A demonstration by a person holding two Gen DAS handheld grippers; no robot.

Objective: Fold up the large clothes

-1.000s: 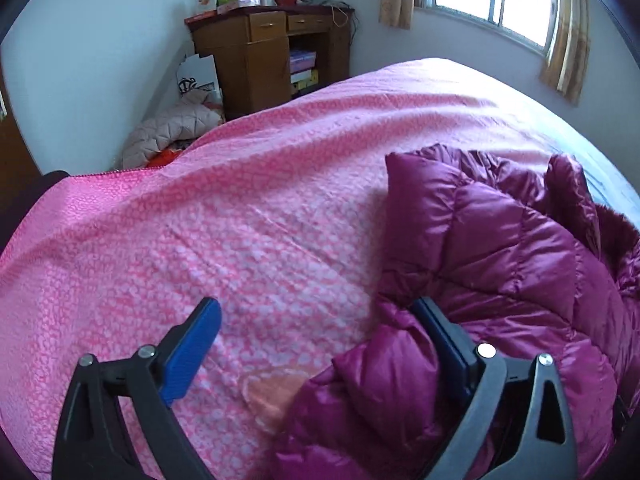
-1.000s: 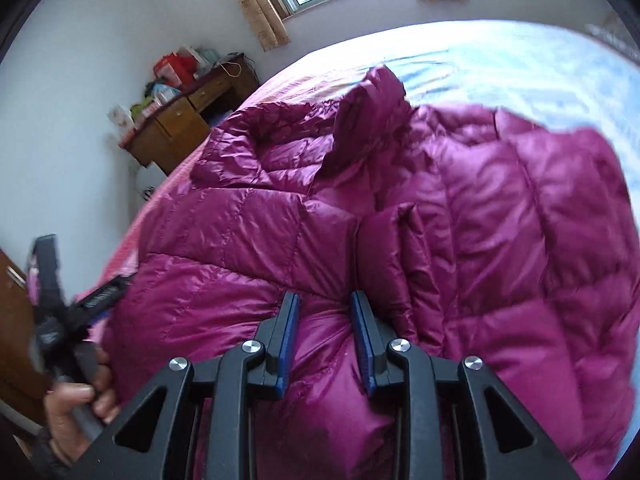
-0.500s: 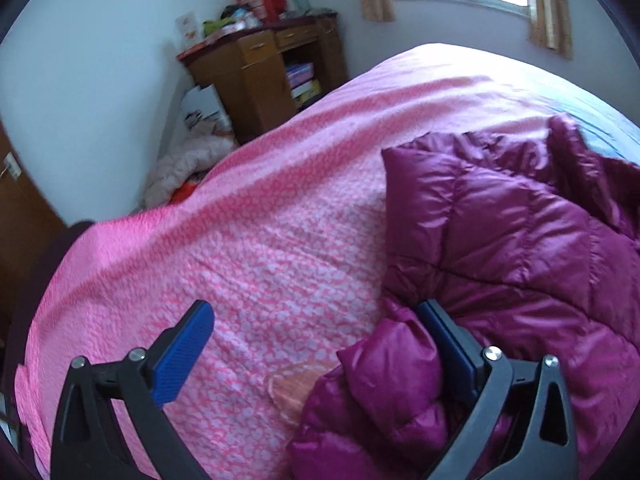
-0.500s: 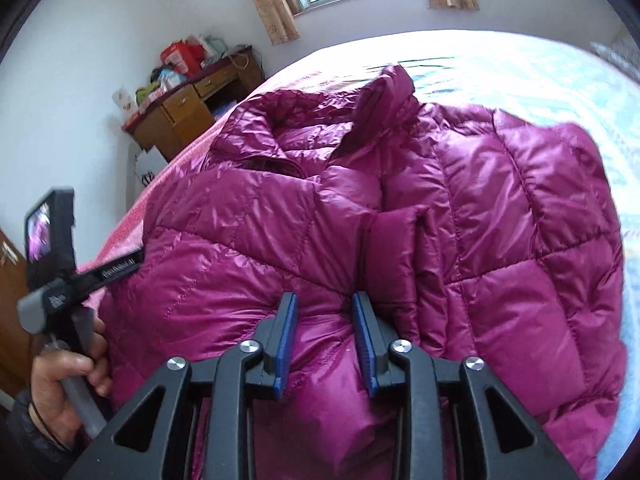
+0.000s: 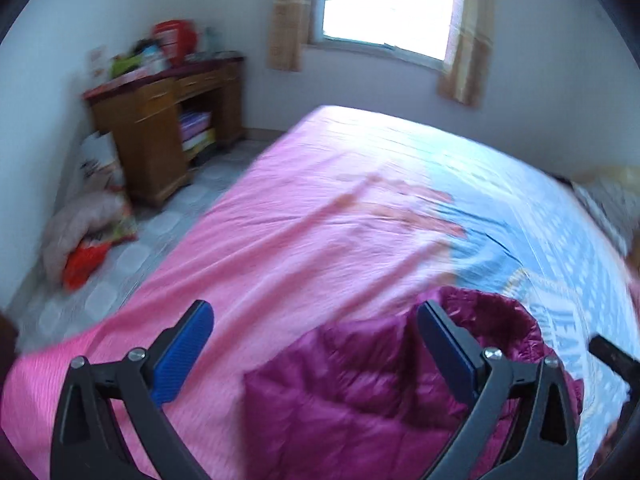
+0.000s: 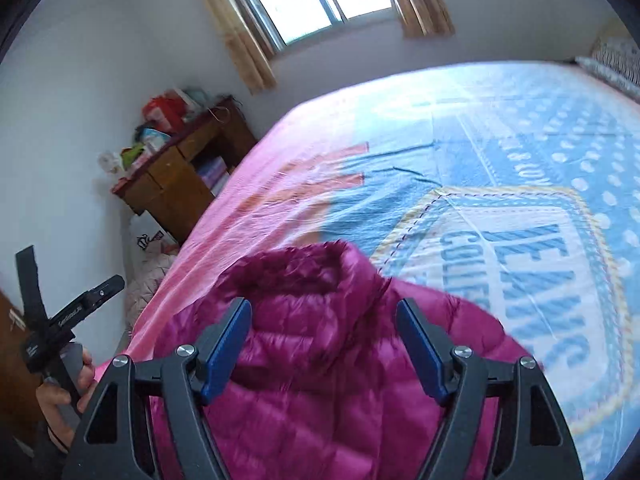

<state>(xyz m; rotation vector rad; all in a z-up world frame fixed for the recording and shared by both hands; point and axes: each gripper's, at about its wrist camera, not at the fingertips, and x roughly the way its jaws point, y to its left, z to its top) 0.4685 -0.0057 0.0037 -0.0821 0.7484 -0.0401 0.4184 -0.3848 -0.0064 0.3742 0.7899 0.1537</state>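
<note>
The right gripper (image 6: 324,344) has its jaws opening, the blue pads clear of the magenta down jacket (image 6: 320,392), which lies below and between them, untouched. The left gripper (image 5: 316,356) stands spread wide and grips nothing; the jacket's edge (image 5: 360,384) lies under its right-hand finger, with bare bedcover under the other. The jacket is bunched on the near part of the bed (image 6: 500,168), over the pink-and-blue cover. A wooden cabinet (image 5: 160,136) stands against the far wall, beneath the window (image 5: 388,4).
</note>
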